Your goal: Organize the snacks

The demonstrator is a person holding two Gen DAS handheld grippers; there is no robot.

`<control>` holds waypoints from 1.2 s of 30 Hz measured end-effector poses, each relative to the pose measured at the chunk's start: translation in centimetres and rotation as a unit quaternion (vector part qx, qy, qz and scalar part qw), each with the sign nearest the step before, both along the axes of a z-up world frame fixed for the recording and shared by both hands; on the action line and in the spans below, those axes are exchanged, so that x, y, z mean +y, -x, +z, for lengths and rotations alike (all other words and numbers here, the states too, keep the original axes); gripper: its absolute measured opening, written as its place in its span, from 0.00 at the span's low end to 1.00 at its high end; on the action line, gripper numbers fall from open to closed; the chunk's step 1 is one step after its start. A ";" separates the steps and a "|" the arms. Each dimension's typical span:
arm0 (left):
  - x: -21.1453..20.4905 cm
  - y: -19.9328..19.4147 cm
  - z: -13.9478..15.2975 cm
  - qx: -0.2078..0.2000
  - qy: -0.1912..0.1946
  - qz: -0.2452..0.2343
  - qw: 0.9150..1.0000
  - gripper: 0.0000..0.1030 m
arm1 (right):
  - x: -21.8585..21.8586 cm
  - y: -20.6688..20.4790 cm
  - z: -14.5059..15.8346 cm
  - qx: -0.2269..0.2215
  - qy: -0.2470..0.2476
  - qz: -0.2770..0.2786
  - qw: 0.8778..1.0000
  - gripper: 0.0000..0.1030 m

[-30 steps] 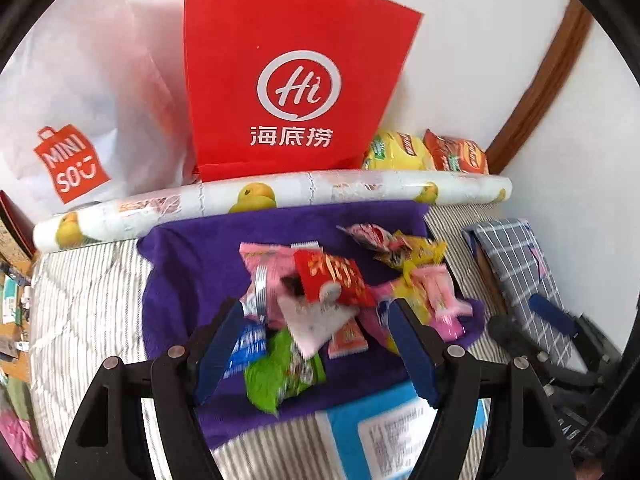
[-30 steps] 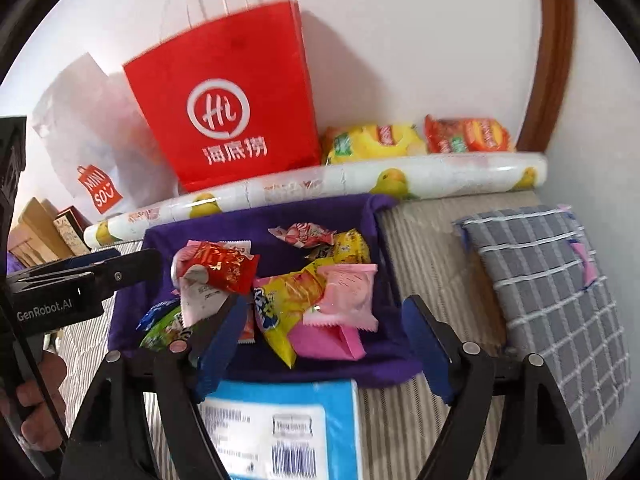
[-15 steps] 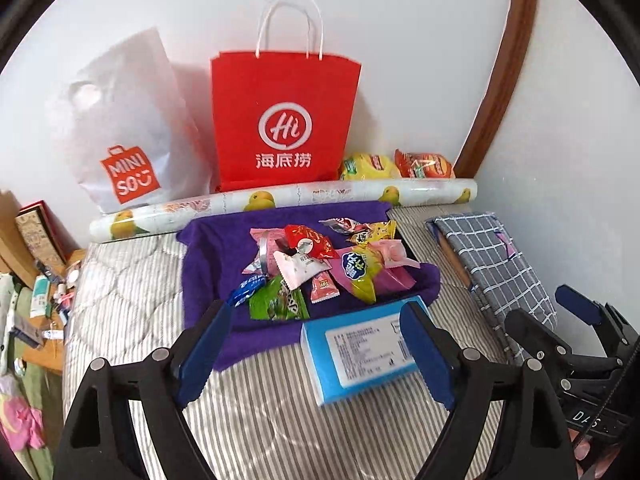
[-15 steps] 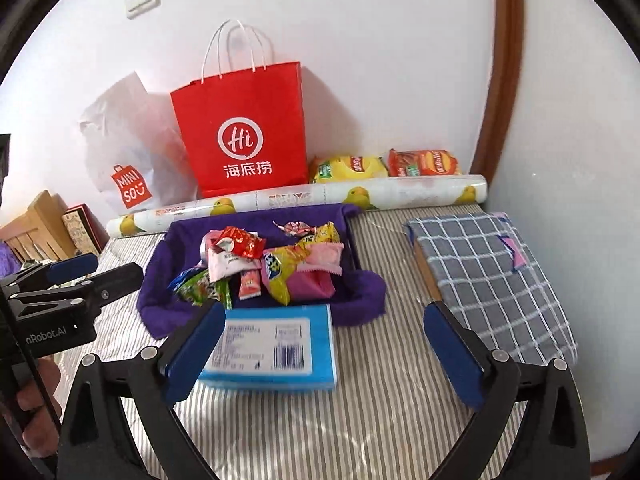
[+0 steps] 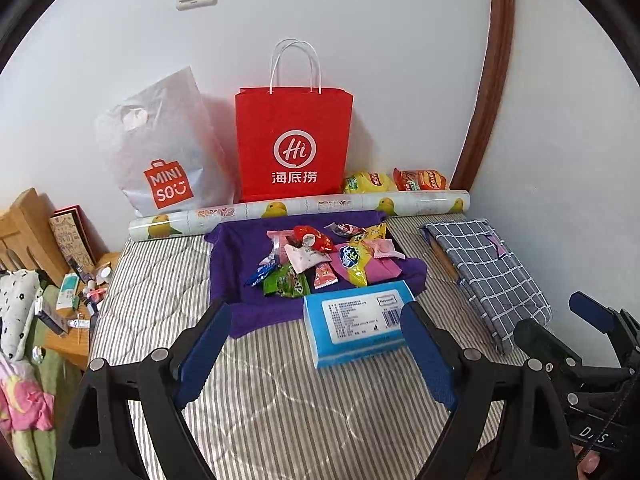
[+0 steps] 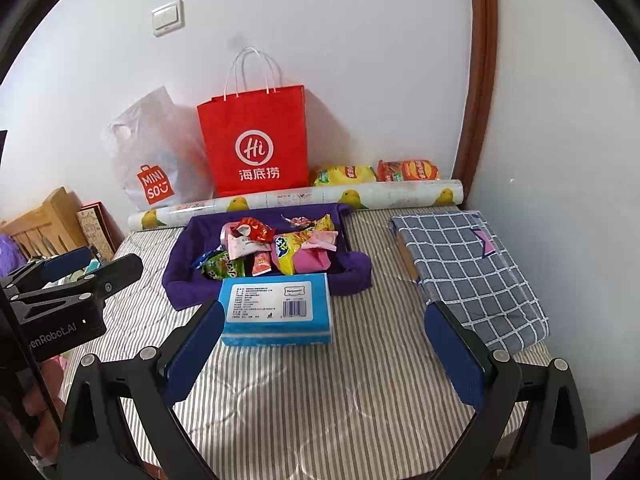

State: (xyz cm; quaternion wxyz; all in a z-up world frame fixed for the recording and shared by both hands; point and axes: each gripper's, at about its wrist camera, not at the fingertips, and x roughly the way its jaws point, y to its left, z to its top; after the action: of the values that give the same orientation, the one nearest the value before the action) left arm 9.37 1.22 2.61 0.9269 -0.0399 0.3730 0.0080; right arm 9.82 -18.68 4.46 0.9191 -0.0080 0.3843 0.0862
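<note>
A pile of small wrapped snacks (image 5: 320,260) lies on a purple cloth-lined tray (image 5: 232,264) on the striped mattress; the snacks (image 6: 276,248) and the tray (image 6: 180,276) also show in the right wrist view. A blue box (image 5: 360,316) lies in front of the tray, and shows in the right wrist view (image 6: 276,312). My left gripper (image 5: 316,344) is open and empty, held back above the mattress. My right gripper (image 6: 324,344) is open and empty, also held back from the box.
A red paper bag (image 5: 292,144), a white Miniso bag (image 5: 160,148) and a rolled duck-print sheet (image 5: 300,212) stand by the wall. Yellow and orange chip bags (image 5: 396,180) lie behind the roll. A folded checked cloth (image 5: 484,272) lies right. A cluttered bedside table (image 5: 72,292) is left.
Both grippers have pulled back and up from the snack pile, so the whole tray, blue box and mattress now show. Both stay open and empty.
</note>
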 end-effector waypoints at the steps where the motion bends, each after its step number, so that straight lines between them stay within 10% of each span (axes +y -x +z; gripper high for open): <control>1: -0.1 0.4 0.1 -0.002 0.001 0.002 1.000 0.83 | -0.1 0.3 0.1 0.000 -0.002 0.001 1.000 0.96; 36: -0.5 3.5 1.1 -0.015 0.018 -0.001 1.000 0.84 | -0.2 3.3 1.2 -0.014 0.001 0.003 1.000 0.96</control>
State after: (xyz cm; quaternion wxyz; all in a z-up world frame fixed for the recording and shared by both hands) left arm 5.87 0.75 3.74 0.9314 -0.0567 0.3595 -0.0002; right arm 6.48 -18.85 5.65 0.9242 -0.0111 0.3713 0.0881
